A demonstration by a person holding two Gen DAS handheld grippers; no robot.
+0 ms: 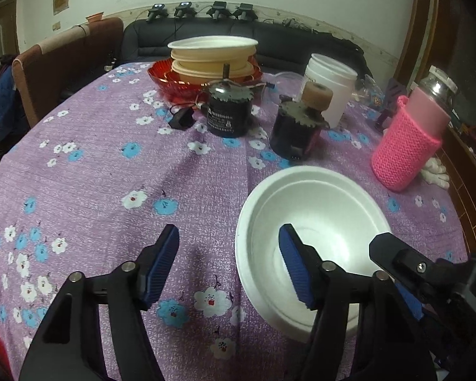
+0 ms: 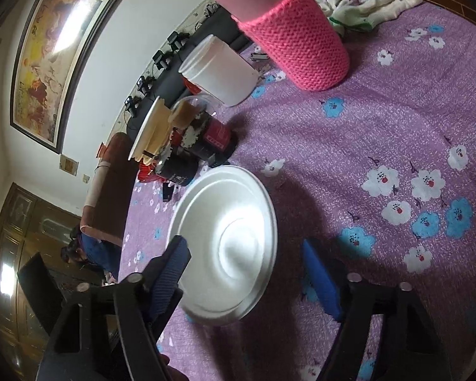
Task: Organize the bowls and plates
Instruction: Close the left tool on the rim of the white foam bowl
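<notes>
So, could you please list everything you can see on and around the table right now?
Foam bowl: 1, white, near table edge, at both grippers.
Bowl stack: cream and white, inside a red bowl, far side.
Motors: 2, black, mid-table.
Bucket: 1, white, behind motors.
Bottle: 1, pink knitted sleeve, right.
Gloves: white, beyond bottle.
Tablecloth: purple, floral.
Sofa: black, behind table.
Left gripper: open.
Right gripper: open, straddling the bowl's rim.

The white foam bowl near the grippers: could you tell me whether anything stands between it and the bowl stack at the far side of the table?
Yes. Two black motors stand between the white foam bowl and the bowl stack.
</notes>
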